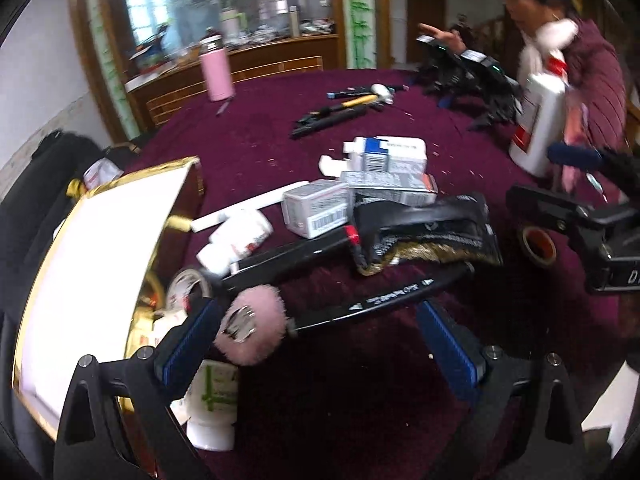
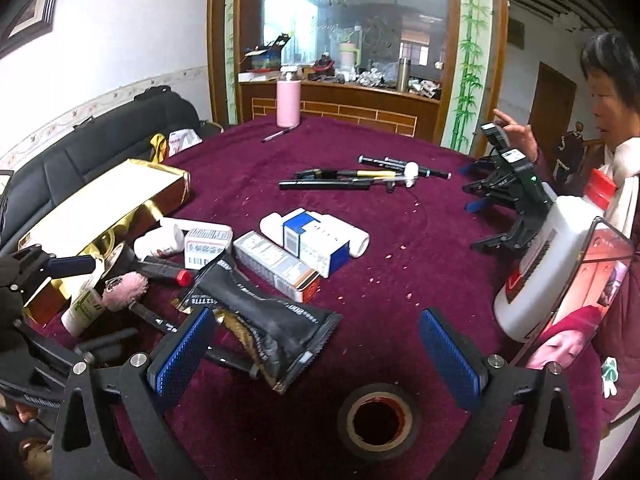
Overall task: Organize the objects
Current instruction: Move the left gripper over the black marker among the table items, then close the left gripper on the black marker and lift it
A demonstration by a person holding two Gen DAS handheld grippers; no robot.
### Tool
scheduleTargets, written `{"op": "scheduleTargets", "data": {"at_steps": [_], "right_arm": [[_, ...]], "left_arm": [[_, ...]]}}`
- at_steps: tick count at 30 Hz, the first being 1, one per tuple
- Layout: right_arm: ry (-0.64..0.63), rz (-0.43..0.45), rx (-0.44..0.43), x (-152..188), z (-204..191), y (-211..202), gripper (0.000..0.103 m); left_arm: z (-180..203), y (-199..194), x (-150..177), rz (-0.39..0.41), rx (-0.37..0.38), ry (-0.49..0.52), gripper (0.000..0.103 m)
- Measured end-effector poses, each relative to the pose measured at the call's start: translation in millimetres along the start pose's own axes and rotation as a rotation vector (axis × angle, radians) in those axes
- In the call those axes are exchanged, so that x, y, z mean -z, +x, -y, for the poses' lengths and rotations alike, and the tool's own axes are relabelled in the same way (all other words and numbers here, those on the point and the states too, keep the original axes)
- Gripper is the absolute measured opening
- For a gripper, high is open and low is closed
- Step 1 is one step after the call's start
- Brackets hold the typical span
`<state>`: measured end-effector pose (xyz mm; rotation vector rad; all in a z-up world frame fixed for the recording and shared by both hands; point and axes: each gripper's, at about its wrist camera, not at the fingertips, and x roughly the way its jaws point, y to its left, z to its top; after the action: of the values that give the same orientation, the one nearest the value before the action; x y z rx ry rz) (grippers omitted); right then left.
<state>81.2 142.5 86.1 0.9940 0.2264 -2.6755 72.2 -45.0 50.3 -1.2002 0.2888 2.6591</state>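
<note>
My left gripper [image 1: 320, 344] is open and empty, low over the maroon table, with a pink fluffy pompom [image 1: 252, 326] by its left finger and a black marker [image 1: 384, 300] lying across in front. My right gripper [image 2: 320, 360] is open and empty, with a roll of black tape [image 2: 378, 420] lying between its fingers and a black foil pouch [image 2: 272, 320] by its left finger. The left gripper shows at the left edge of the right wrist view [image 2: 60, 268]. Several medicine boxes [image 2: 280, 256] and white bottles [image 1: 236, 240] lie in a heap mid-table.
A gold gift box [image 1: 92, 272] stands open at the table's left edge. A large white jug [image 2: 548, 264] stands at the right by a person [image 2: 612, 92]. A pink flask [image 2: 288, 96], pens and a small hammer [image 2: 360, 178] lie further back. Another black gripper device [image 2: 508, 188] rests at the right.
</note>
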Motion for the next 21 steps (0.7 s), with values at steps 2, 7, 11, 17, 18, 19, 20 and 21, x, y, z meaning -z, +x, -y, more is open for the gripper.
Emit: {"op": "scheduleTargets", "data": {"at_steps": [2,7,11,17,18,19,20,21], "right_arm": [[-0.004,-0.009,-0.003,-1,-2,0,0.103],[0.023,-0.007,-0.002,-4,0,-4,0.103],[0.034,-0.019,0.008,-3,1,-1,0.103],[0.047,-0.021,0.003,-3,4,1,0.103],[0.05,-0.022,0.001,-3,5,2,0.103],[0.052,-0.023,-0.001,-2,6,2,0.103],[0.055,-0.024,-0.003,-2,7,3,0.103],[0.057,-0.025,-0.003,-1,7,3,0.103]], "left_arm": [[6,6,-3,0.002,0.029,0.066,0.099],[20,33,-11,-0.05,0.083,0.243,0.099],[29,51,-14,-0.079,0.11,0.32,0.099],[34,63,-16,-0.106,0.129,0.35,0.096],[36,61,-15,-0.102,0.131,0.359,0.09],[36,59,-14,-0.099,0.134,0.366,0.08],[38,58,-13,-0.104,0.147,0.374,0.07],[37,58,-13,-0.124,0.204,0.361,0.041]]}}
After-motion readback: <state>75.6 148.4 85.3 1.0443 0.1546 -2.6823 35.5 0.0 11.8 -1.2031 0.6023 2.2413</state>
